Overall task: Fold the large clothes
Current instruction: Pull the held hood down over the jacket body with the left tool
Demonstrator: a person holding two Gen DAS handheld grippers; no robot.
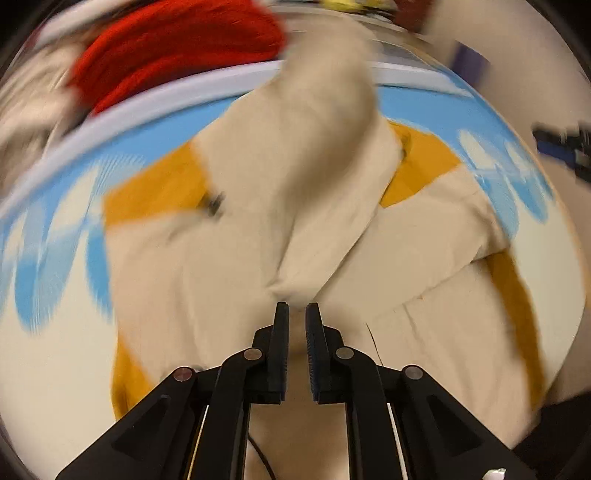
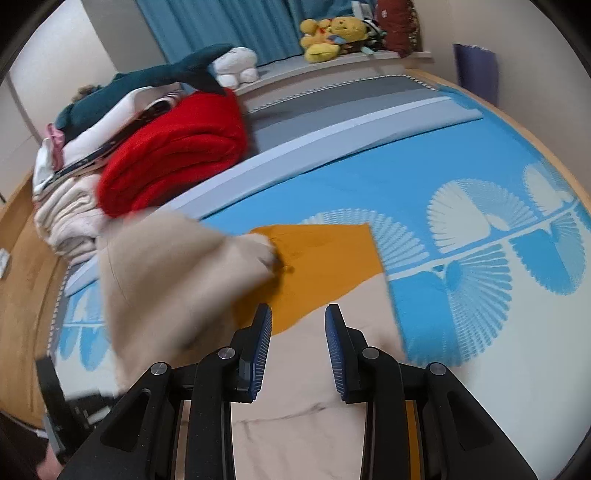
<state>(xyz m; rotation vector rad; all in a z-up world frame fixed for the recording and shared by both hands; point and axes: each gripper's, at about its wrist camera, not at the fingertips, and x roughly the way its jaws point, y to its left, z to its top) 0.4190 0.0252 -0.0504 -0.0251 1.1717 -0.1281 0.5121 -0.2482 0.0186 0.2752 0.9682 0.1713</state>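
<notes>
A large beige garment with mustard-orange panels (image 1: 229,258) lies on a blue and white patterned bed cover (image 1: 424,107). In the blurred left wrist view, a lifted beige sleeve (image 1: 314,177) hangs down to my left gripper (image 1: 297,306). Its jaws stand a narrow gap apart, with beige cloth just beyond the tips; I cannot tell if they pinch it. In the right wrist view, my right gripper (image 2: 298,314) is open and empty just above the garment's body (image 2: 295,398), near an orange panel (image 2: 317,266). The lifted sleeve (image 2: 166,288) shows blurred at left.
A folded red blanket (image 2: 177,158), a shark plush (image 2: 166,74) and a pile of pale clothes (image 2: 70,210) sit at the bed's far left. Yellow plush toys (image 2: 332,33) stand on a back shelf. Wooden floor (image 2: 26,266) lies left of the bed.
</notes>
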